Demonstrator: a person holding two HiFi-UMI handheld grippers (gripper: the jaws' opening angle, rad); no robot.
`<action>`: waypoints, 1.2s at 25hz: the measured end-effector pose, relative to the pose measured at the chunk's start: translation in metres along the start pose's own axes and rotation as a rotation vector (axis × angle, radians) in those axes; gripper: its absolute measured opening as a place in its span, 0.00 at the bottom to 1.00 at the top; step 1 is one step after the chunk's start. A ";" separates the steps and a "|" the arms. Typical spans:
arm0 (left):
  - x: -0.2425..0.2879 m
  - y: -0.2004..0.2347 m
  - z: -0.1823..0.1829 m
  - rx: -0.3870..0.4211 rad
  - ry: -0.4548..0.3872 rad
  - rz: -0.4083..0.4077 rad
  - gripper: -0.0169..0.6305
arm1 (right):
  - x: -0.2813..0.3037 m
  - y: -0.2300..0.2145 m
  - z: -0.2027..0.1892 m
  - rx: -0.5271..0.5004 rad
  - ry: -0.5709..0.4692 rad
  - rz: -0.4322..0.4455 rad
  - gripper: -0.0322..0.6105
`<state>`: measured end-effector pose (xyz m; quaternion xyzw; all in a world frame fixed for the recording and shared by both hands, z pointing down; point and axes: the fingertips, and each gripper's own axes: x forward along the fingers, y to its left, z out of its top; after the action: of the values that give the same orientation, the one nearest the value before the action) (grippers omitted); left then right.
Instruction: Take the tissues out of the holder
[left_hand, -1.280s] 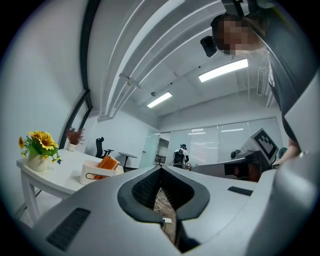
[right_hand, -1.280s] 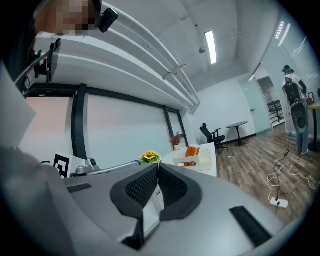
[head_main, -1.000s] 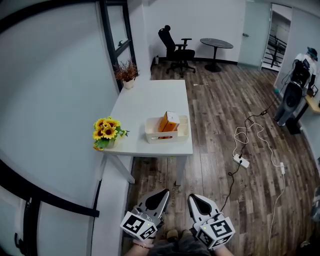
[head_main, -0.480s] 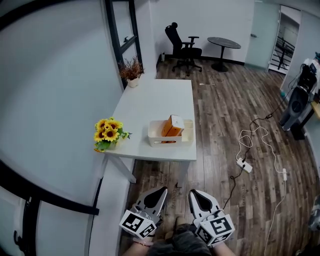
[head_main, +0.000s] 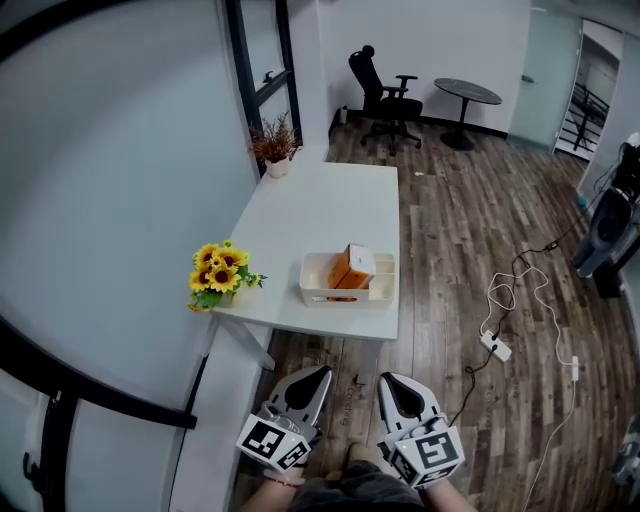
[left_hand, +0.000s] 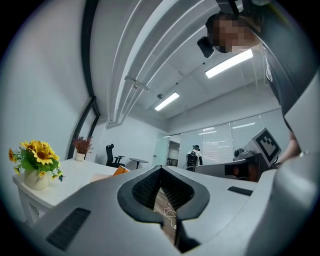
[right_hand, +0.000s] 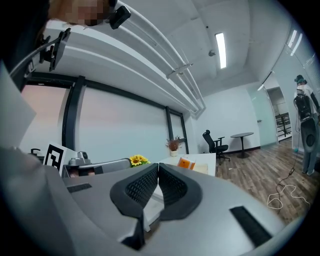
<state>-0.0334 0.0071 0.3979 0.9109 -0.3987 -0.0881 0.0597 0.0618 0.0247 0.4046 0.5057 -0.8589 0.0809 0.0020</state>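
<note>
A white holder (head_main: 322, 292) stands near the front edge of the white table (head_main: 330, 210), with orange tissue packs (head_main: 352, 268) upright in it. Both grippers are held low near the person's body, well short of the table. My left gripper (head_main: 320, 372) is shut with nothing in it, and its view shows the jaw tips (left_hand: 161, 169) meeting. My right gripper (head_main: 384, 380) is also shut and empty (right_hand: 158, 165). The tissue packs (right_hand: 186, 163) show far ahead in the right gripper view, and an orange corner (left_hand: 120, 171) shows in the left gripper view.
A vase of sunflowers (head_main: 222, 272) stands at the table's front left corner, a pot of dried plants (head_main: 277, 150) at the far left. A power strip with a white cable (head_main: 497, 345) lies on the wood floor to the right. An office chair (head_main: 385, 88) and a round table (head_main: 468, 95) stand far back.
The table and holder have come nearer and lower in the head view as the person steps forward. Both grippers stay shut and low.
</note>
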 end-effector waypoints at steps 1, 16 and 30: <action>0.004 0.002 0.000 -0.002 0.001 0.005 0.04 | 0.003 -0.002 0.001 0.002 -0.003 0.007 0.06; 0.032 0.015 -0.007 0.003 -0.006 0.056 0.04 | 0.033 -0.028 -0.010 0.024 0.028 0.077 0.06; 0.064 0.047 -0.002 0.011 0.005 0.037 0.04 | 0.072 -0.039 -0.013 0.052 0.083 0.074 0.06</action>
<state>-0.0237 -0.0713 0.4012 0.9039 -0.4159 -0.0826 0.0570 0.0597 -0.0550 0.4294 0.4696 -0.8738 0.1241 0.0216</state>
